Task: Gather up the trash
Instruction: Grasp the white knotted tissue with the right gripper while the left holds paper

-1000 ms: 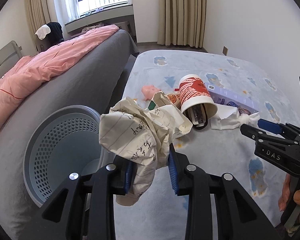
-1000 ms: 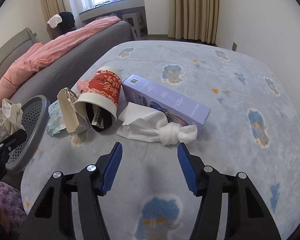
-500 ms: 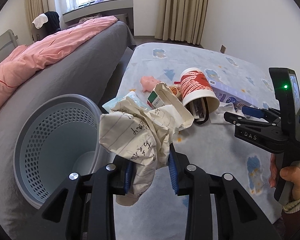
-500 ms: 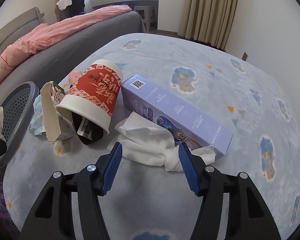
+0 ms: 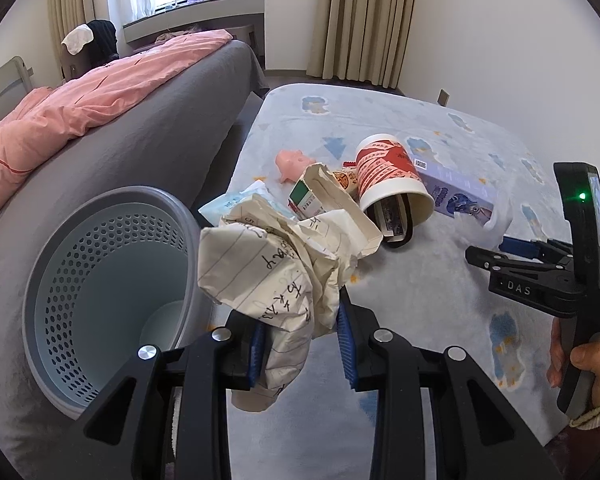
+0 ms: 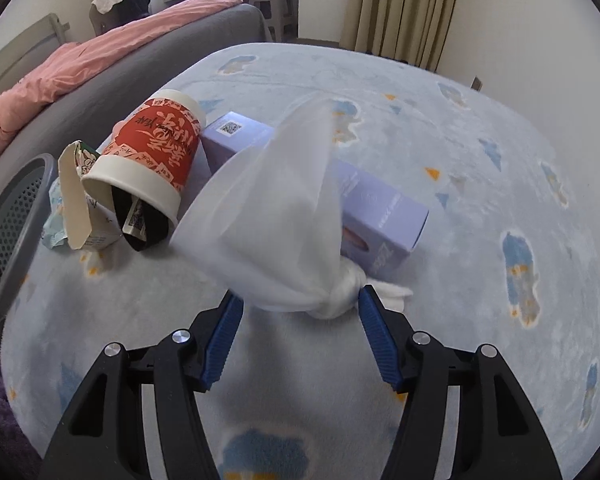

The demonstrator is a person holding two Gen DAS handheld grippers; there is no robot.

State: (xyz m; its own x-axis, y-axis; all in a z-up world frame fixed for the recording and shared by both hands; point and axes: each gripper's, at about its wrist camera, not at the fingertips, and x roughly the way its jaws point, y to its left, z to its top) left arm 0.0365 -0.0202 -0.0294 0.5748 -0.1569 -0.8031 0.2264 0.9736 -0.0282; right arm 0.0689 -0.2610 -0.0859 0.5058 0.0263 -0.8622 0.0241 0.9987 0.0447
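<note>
Sitting between the blue pads of the right gripper (image 6: 298, 322) is a knotted white tissue (image 6: 276, 216), so that's the bit of trash in play here. The knot is lying right against the right-hand pad, while the loose end is fanning up and away to the far left, blurry in the right wrist view. The left-hand pad isn't pressing on it as far as I can see, so the fingers are standing fairly wide around the tissue rather than pinching it.

Just behind the tissue a purple box (image 6: 380, 208) is lying on the pale blue rug (image 6: 480, 184), and to its left a red paper cup (image 6: 152, 152) is lying on its side with its mouth facing near, next to a torn carton (image 6: 76, 200).

Over on the left, the left gripper (image 5: 302, 344) is squeezing a crumpled sheet of lined paper (image 5: 268, 276) between its pads, jaws fairly narrow. It's hanging right beside the rim of a grey perforated bin (image 5: 100, 280), which is sitting against the grey bed (image 5: 140, 136) with a pink quilt (image 5: 100, 96) on top.
</note>
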